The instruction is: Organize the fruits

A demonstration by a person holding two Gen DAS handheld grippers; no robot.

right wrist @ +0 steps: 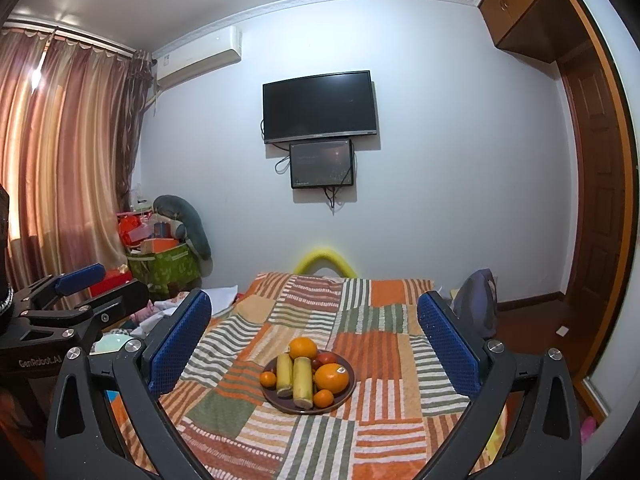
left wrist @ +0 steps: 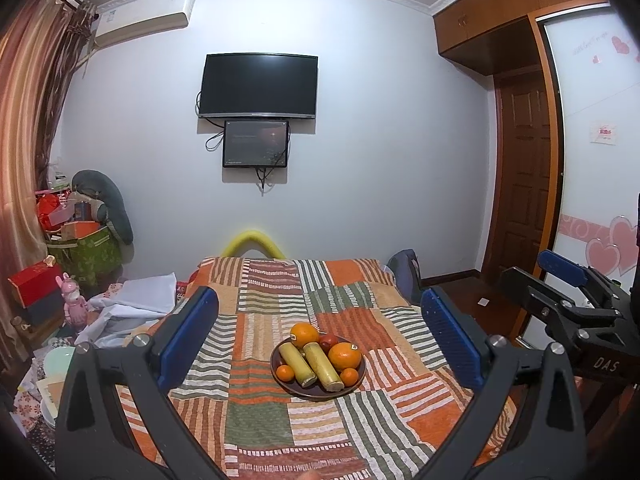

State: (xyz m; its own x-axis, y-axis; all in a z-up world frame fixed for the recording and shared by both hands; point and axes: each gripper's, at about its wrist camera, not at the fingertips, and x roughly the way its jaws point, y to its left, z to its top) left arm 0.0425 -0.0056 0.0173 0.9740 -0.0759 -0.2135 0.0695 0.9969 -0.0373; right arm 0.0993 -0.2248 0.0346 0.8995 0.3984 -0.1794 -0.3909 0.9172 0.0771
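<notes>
A dark round plate (left wrist: 282,384) (right wrist: 348,390) sits on a striped patchwork cloth. It holds two large oranges (left wrist: 344,356) (right wrist: 330,378), two small tangerines (left wrist: 285,373) (right wrist: 268,379), two yellow-green cane pieces (left wrist: 322,366) (right wrist: 302,378) and something red (left wrist: 329,339) (right wrist: 326,358) at the back. My left gripper (left wrist: 320,336) is open and empty, held above and short of the plate. My right gripper (right wrist: 314,340) is open and empty too, beside the left one.
The patchwork cloth (left wrist: 256,420) (right wrist: 224,408) covers a table or bed. Boxes, bags and a pink toy (left wrist: 74,300) crowd the floor at left. The other gripper shows at the right edge of the left wrist view (left wrist: 576,300) and the left edge of the right wrist view (right wrist: 72,304). A wardrobe and door stand at right.
</notes>
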